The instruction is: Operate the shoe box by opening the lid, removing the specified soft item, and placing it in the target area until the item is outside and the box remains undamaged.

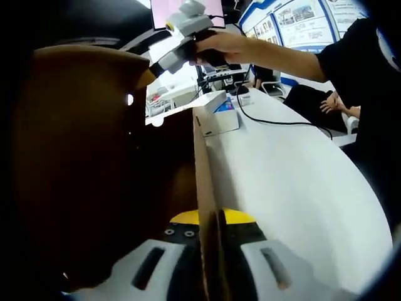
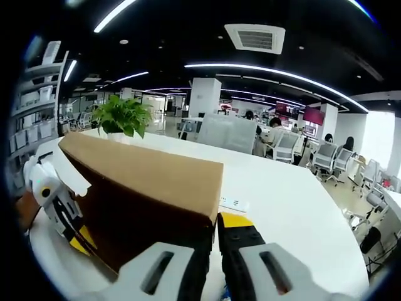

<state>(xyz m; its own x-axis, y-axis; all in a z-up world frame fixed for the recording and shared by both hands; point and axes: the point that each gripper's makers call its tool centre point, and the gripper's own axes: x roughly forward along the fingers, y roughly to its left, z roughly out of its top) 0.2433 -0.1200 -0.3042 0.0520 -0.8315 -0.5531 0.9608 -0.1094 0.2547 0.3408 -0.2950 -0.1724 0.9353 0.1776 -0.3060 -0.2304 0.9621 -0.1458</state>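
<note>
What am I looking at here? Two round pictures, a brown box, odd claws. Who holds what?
A person holds a claw-like gripper in each hand; each carries a camera. In the left gripper view, the left gripper is clamped on the edge of a brown cardboard box wall, and the right gripper appears, held by a hand. In the right gripper view, the right gripper grips the box lid, with the left gripper alongside. Everything sits on a white table, with a plant behind.

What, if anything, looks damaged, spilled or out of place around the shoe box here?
Nothing stands out. The brown shoe box looks intact on the white table, with the left gripper and right gripper each closed on a cardboard edge. No tear, crease or spill is visible.
</note>
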